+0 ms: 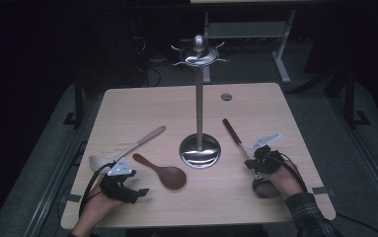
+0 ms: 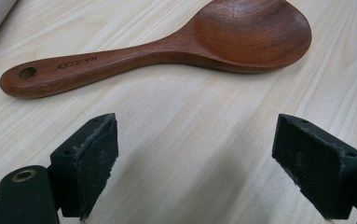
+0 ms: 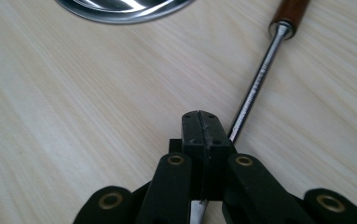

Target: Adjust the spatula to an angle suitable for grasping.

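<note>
on the wooden table (image 1: 127, 106), a steel utensil stand (image 1: 200, 98) rises mid-table. the wooden rice paddle (image 2: 167, 42) lies just ahead of the left gripper (image 2: 192, 158), jaws spread, grasping nothing. the right gripper (image 3: 200, 128) is clenched over the wood-handled ladle (image 3: 260, 79).

Bare counter (image 1: 142, 103) runs wide along the far side and in the near middle strip between the two hands, so a tool could pass there freely. The tall stand (image 1: 199, 98) with its round base (image 1: 200, 150) blocks the centre. On the left the wooden spoon (image 2: 167, 42) lies just ahead of the left tool (image 2: 195, 158), with the pale ladle (image 1: 127, 148) beside it; on the right the metal-shafted utensil (image 3: 260, 79) lies alongside the right tool (image 3: 199, 126).
</note>
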`<state>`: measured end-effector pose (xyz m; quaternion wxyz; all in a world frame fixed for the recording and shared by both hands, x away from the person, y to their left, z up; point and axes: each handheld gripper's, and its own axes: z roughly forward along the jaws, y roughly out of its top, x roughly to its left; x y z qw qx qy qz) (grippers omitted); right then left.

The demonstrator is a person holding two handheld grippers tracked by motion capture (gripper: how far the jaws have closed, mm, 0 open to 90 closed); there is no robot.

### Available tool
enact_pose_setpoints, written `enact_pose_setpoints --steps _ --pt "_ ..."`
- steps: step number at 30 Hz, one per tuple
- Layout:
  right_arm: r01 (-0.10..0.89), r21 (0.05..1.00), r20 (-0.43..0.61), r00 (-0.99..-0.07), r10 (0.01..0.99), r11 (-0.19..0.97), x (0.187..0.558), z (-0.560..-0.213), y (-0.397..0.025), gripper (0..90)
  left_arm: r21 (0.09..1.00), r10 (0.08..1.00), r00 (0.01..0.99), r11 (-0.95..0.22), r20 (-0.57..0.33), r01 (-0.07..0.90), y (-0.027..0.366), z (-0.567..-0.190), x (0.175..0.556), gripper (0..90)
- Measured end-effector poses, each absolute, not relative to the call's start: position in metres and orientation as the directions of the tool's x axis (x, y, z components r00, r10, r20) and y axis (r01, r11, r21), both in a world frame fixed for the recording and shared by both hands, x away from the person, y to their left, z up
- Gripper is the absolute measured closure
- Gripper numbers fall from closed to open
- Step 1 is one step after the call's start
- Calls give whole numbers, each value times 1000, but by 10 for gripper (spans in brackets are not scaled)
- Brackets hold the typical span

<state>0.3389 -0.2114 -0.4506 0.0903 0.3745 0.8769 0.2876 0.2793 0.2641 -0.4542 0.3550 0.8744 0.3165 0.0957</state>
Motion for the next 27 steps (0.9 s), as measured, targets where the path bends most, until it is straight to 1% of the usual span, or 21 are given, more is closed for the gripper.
enact_pose_setpoints --steps 11,17,27 --pt "638 557 30 -655 755 532 345 -452 -234 900 683 622 781 -546 -57 485 265 -454 279 139" --pt "652 550 22 -635 772 521 351 -452 -239 900 690 621 781 -539 -62 483 268 -454 278 139" --pt "645 588 69 -641 765 488 349 -443 -239 900 688 623 780 -539 -62 485 268 -454 278 139"
